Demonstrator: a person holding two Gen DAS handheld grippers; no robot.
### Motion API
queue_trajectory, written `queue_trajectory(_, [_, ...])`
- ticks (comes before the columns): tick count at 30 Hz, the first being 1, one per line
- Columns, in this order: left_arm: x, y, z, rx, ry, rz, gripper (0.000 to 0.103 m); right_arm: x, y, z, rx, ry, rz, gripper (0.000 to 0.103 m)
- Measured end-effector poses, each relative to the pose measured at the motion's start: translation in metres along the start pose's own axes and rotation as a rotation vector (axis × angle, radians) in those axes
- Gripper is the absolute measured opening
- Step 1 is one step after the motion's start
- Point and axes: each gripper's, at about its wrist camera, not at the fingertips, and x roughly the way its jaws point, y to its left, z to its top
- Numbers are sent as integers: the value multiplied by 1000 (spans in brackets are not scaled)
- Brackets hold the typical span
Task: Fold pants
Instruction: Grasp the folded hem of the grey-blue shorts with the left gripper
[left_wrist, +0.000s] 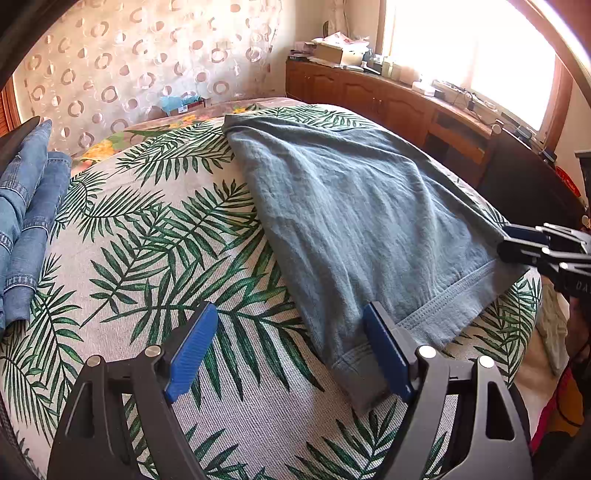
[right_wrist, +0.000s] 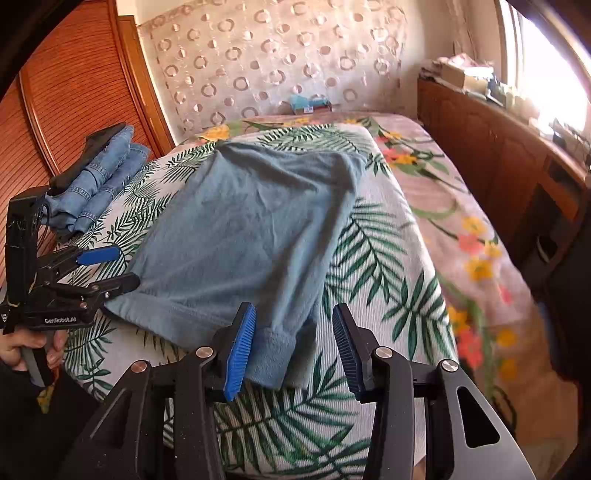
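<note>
1. Pants (left_wrist: 354, 206): grey-blue soft knit, laid flat on the leaf-print bedspread (left_wrist: 155, 236), legs stacked lengthwise. Near end w/ ribbed band (left_wrist: 439, 306) faces the grippers; far end reaches toward the perforated curtain (left_wrist: 147, 55).
2. L gripper (left_wrist: 291, 354): jaws spread wide, holding nothing. Its R-side finger sits at or on the near L corner of the band; the other finger is over bare spread. Right wrist view shows it at the pants' L edge, fabric not pinched.
3. R gripper (right_wrist: 293, 350): jaws wide apart, holding nothing. The cuff-like corner (right_wrist: 273, 358) lies between the fingers, touching or just beside the L one. Contact w/ cloth: can't tell for sure.
4. Other stock: folded jeans (left_wrist: 26, 221) at L edge of bed, well apart from the pants. Wooden sideboard (left_wrist: 388, 99) w/ clutter under the window. Floral sheet (right_wrist: 461, 206) beyond the spread.
5. Stage (judged): both corners lined up for a pinch, fold not yet begun.
6. Risks:
   a. L finger resting on the fabric edge, so closing may catch top layer only and the layers could split on lift.
   b. Jaw may bite the bedspread w/ the pants and drag it up.
   c. Uneven grip L vs R would skew the fold.
   d. Soft knit may slip or sag mid-lift, wrinkling the middle.
</note>
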Motion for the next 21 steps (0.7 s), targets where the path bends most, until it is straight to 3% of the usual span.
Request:
queue_trajectory(10, [-20,-2,-9,-16,4,-51,81,-9,7,-2,59,-15,3,45])
queue_trajectory(16, [-22,-12,-18,10,19,-96,64,-8,9,-10,56,-7,14,45])
queue_trajectory(21, [-22,-13,-19,5,16,-109,61,3,5,-11,62,11,-4,45])
